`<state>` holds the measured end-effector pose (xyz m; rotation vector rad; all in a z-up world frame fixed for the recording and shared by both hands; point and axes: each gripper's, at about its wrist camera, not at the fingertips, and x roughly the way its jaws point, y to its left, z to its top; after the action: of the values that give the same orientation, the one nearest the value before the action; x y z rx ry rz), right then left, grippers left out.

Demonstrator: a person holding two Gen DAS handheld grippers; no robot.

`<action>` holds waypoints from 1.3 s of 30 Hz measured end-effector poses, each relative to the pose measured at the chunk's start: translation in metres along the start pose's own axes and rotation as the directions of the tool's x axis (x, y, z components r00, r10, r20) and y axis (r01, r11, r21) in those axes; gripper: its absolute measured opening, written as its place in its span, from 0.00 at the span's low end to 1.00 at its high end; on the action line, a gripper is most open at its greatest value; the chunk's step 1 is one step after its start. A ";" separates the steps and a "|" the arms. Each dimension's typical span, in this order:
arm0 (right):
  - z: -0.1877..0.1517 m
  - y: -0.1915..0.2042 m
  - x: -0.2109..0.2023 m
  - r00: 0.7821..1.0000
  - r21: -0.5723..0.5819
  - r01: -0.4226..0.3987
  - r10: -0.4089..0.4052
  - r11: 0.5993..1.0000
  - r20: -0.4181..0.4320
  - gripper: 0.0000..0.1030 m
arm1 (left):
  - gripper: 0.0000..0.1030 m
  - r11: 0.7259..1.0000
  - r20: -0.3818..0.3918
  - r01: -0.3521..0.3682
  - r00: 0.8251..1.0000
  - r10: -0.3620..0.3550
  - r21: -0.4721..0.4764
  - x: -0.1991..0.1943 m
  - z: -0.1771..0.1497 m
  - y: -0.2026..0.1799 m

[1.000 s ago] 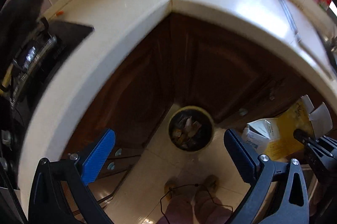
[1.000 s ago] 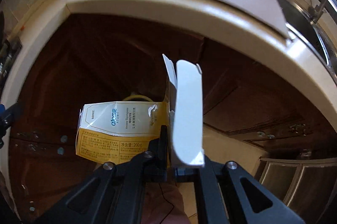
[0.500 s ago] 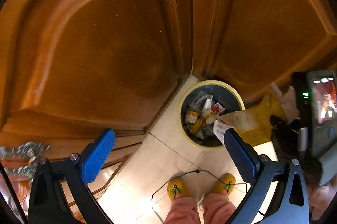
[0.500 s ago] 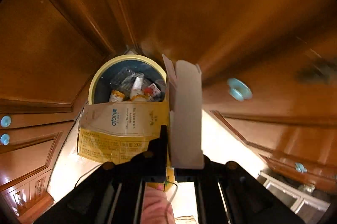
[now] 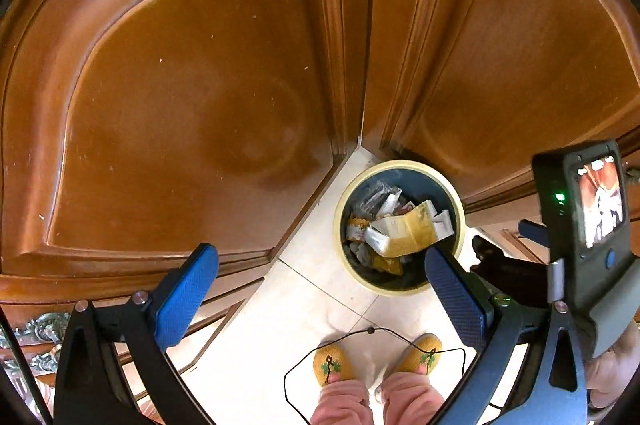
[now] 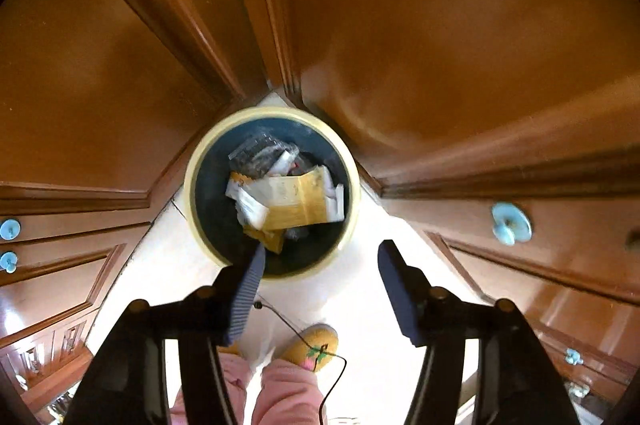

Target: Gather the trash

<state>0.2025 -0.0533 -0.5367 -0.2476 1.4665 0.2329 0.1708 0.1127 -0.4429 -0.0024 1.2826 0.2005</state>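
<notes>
Previously clamped in the right gripper (image 6: 320, 289), the yellow carton (image 5: 404, 231) had dropped into the trash bin (image 5: 400, 167), atop wrappers. Left gripper (image 5: 320, 301) stood wide open, empty, near the bin. From the right wrist, jaws were opening, nothing between them, directly above the bin (image 6: 272, 115); carton (image 6: 296, 203) lay inside.

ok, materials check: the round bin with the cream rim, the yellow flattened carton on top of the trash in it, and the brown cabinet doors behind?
Round bin: likely plastic, smooth matte cream rim, dark inside.
Yellow flattened carton: thin printed cardboard, creased, white flaps.
Brown cabinet doors: wood or wood veneer, glossy varnish; highlights and moulded panels show, grain unclear.
</notes>
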 end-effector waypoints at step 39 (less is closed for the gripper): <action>-0.178 -0.051 -0.365 0.908 0.359 -0.276 0.120 0.891 0.400 0.57 | 0.99 0.939 0.188 0.163 0.956 -0.227 0.304 -0.314 -0.023 -0.005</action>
<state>0.0161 -0.1580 -0.1879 0.2838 1.1288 0.1246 0.0656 0.0590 -0.1510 0.1356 1.0713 -0.1557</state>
